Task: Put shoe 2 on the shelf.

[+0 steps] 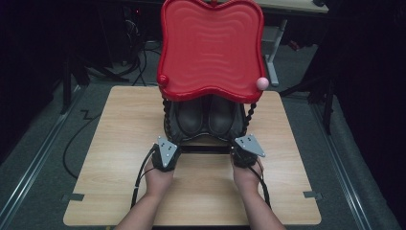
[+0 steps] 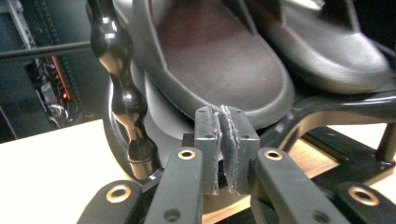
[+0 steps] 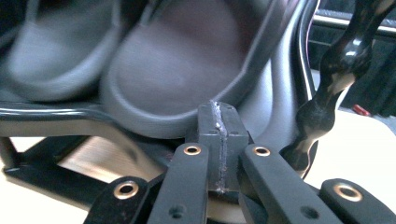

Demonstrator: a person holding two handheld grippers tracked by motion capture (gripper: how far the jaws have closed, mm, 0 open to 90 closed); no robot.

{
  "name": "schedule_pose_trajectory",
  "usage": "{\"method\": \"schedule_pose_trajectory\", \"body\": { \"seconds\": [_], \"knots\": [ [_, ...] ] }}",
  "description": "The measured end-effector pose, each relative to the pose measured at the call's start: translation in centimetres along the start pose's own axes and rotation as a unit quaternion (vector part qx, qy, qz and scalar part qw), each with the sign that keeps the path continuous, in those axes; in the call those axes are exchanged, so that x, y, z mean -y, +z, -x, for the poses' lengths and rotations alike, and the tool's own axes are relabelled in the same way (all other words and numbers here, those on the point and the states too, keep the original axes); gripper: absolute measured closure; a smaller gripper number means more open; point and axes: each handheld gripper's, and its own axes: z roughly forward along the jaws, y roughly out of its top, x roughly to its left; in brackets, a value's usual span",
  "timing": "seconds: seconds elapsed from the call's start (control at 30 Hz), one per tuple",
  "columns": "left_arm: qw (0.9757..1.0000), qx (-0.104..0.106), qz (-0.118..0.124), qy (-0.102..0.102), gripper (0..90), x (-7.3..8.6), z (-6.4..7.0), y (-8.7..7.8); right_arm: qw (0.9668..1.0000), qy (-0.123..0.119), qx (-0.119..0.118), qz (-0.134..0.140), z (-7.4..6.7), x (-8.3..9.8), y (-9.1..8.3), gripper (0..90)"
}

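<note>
Two grippers: left gripper [image 1: 166, 152] and right gripper [image 1: 248, 149] sit at the near corners of a black rack [image 1: 206, 149] on the wooden table [image 1: 119, 158].
Left claw: pads together with nothing between them, in front of the left shoe's heel [image 2: 233, 109].
Right claw: pads pressed flat together, empty, just before the right shoe [image 3: 173, 88]; that view is smeared, so whether the tips touch the sole I cannot tell.
Shoes: a dark pair [image 1: 206, 117], side by side on the rack's lower shelf, heels toward the person; smooth matte uppers, thick rounded soles, dark worn-looking insoles.
Rack posts: glossy black beaded posts [image 2: 122, 93] rise at each side, close by the claws.
Top tray: a red ribbed tray [image 1: 210, 48] with wavy rim sits above the shoes, a pink ball [image 1: 262, 83] at its right corner.
Risk: closed claws can only nudge; a push on the heels could probably slide the shoes deeper or skew them.
Risk, far: knocking a post might rock the tray overhead.
</note>
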Motion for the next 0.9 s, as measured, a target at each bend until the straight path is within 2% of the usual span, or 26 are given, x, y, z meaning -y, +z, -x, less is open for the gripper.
{"method": "schedule_pose_trajectory", "body": {
  "seconds": [0.17,0.27,0.33,0.4,0.47,0.53,0.7,0.83,0.9],
  "knots": [
    [1.0000,0.002,-0.004,-0.001,83.2,-0.1,0.0,0.6,1.0000,0.001,0.001,-0.007,-0.1,0.0,1.2,90.0],
    [1.0000,0.003,0.001,-0.001,82.7,-0.3,0.0,0.5,1.0000,-0.006,0.007,0.002,-0.3,-0.3,0.9,89.9],
    [1.0000,0.007,0.003,0.000,82.5,-0.4,0.1,0.5,0.9996,-0.013,-0.006,0.022,-1.0,-0.6,0.1,89.9],
    [1.0000,0.008,0.004,-0.001,81.6,-0.4,0.1,0.4,0.9992,-0.020,-0.022,0.028,-1.9,-0.8,-0.4,89.9],
    [0.9999,0.013,0.011,-0.002,80.6,-0.5,0.1,0.0,0.9991,-0.010,-0.032,0.028,-2.1,-0.8,-0.5,89.9],
    [0.9997,0.020,0.016,0.000,78.1,-0.7,0.2,-0.4,0.9990,-0.010,-0.034,0.028,-2.1,-0.7,-0.8,89.9],
    [0.9989,0.042,0.018,0.010,68.7,-0.3,0.2,-2.4,0.9988,-0.006,-0.044,0.020,-1.0,0.8,-2.4,87.1],
    [0.9982,0.057,-0.010,0.016,62.2,1.1,-0.4,-4.5,0.9988,-0.004,-0.049,0.001,0.6,2.9,-3.9,79.0],
    [0.9978,0.053,-0.030,0.024,58.7,2.2,-0.9,-5.8,0.9986,-0.011,-0.051,-0.010,1.6,4.1,-4.6,69.1]
  ]
}}
